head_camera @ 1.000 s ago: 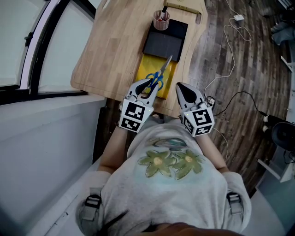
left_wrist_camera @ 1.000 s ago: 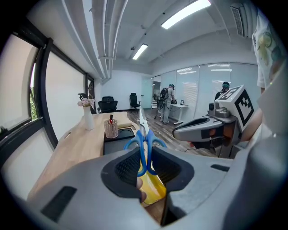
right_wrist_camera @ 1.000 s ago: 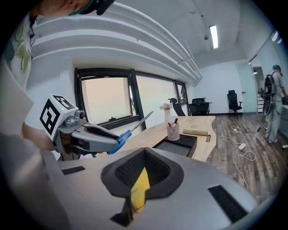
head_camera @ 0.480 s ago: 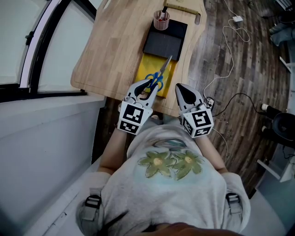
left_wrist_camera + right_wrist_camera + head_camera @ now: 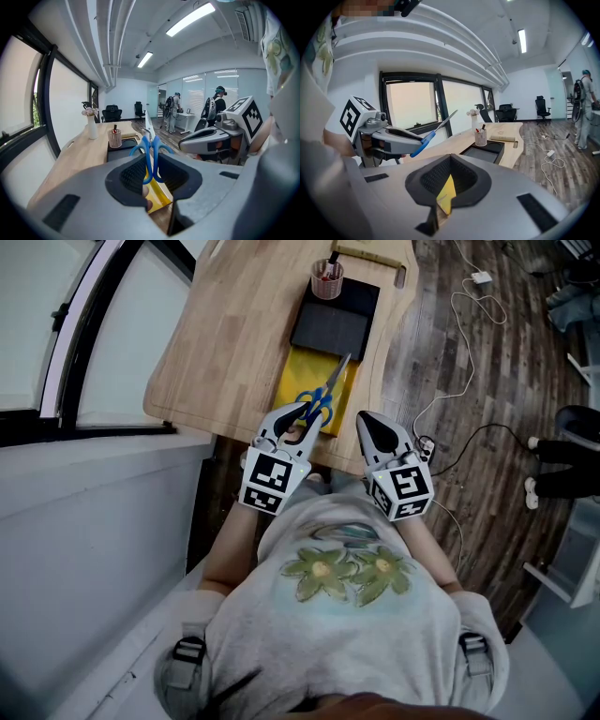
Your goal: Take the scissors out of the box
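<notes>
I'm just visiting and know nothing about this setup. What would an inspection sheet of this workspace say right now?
Surface: wooden table.
Job's things: scissors, blue handles, held up out of the yellow box.
Clutter: black tray, pen cup at its far corner.
Tongs: left tongs shut on the scissors; right tongs shut, empty.
Cables: white cable and black cable on the floor.
Surroundings: window at left; people beyond.

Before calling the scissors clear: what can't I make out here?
Inside of the yellow box: head view, the scissors and left gripper lie over part of it.
Lower handle loops of the scissors: left gripper view, sunk between its jaws.
Tan object beyond the black tray: head view, top edge cuts it.
</notes>
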{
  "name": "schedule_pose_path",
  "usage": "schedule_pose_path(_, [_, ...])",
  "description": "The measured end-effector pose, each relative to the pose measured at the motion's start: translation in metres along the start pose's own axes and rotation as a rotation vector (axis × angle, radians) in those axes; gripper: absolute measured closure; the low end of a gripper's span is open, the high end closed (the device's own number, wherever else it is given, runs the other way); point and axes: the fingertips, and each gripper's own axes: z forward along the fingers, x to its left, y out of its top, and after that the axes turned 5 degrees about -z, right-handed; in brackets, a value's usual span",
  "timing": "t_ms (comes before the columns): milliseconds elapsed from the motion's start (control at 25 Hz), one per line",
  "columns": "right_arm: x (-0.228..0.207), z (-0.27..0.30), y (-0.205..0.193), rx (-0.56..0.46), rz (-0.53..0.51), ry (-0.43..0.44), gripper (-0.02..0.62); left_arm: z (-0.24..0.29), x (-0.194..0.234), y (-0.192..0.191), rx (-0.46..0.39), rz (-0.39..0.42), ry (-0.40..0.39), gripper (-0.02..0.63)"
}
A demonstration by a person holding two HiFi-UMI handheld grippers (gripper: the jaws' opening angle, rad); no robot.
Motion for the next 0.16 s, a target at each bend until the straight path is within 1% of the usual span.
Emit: schedule_pose_path(160, [-0.0018, -0.0033, -0.0011, 0.002, 0.002, -0.004, 0.589, -0.0002, -0.0034, 0.0009, -0.001, 0.001, -0.002, 0.517])
